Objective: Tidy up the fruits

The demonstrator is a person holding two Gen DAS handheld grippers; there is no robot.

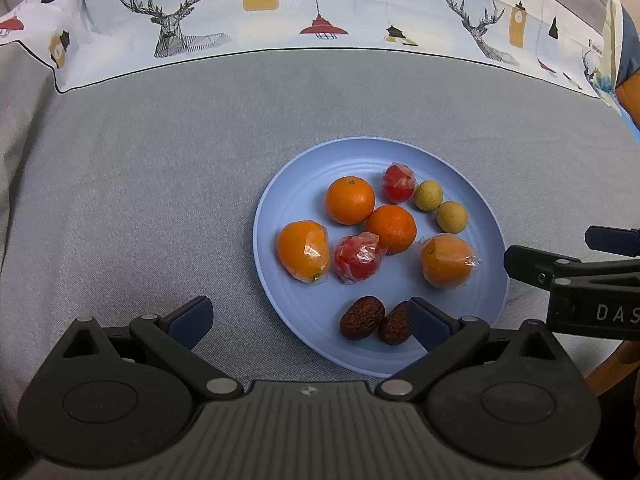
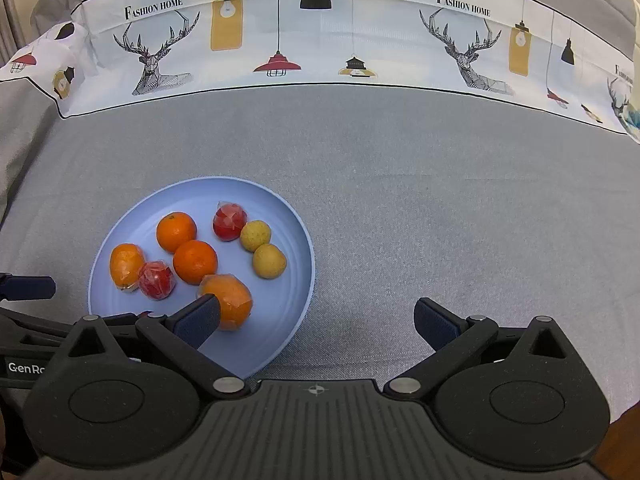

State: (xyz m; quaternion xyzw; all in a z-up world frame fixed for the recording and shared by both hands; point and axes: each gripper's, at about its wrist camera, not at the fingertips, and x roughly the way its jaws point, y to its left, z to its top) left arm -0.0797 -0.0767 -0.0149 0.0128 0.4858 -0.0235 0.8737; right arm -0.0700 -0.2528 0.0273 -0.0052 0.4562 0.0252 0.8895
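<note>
A light blue plate (image 1: 280,220) on grey cloth holds two bare oranges (image 1: 350,199), two wrapped oranges (image 1: 303,251), two wrapped red fruits (image 1: 356,258), two yellow-green round fruits (image 1: 428,195) and two brown dates (image 1: 362,317). My left gripper (image 1: 308,322) is open and empty at the plate's near-left rim, its right finger beside the dates. My right gripper (image 2: 316,322) is open and empty over the plate's (image 2: 296,224) right rim, its left finger in front of a wrapped orange (image 2: 230,298). It also shows in the left wrist view (image 1: 560,260).
The grey cloth (image 2: 440,208) spreads wide to the right of the plate and also to its left (image 1: 140,200). A white printed fabric band with deer and lamps (image 2: 320,40) runs along the far edge. A wooden edge (image 1: 612,368) shows at the near right.
</note>
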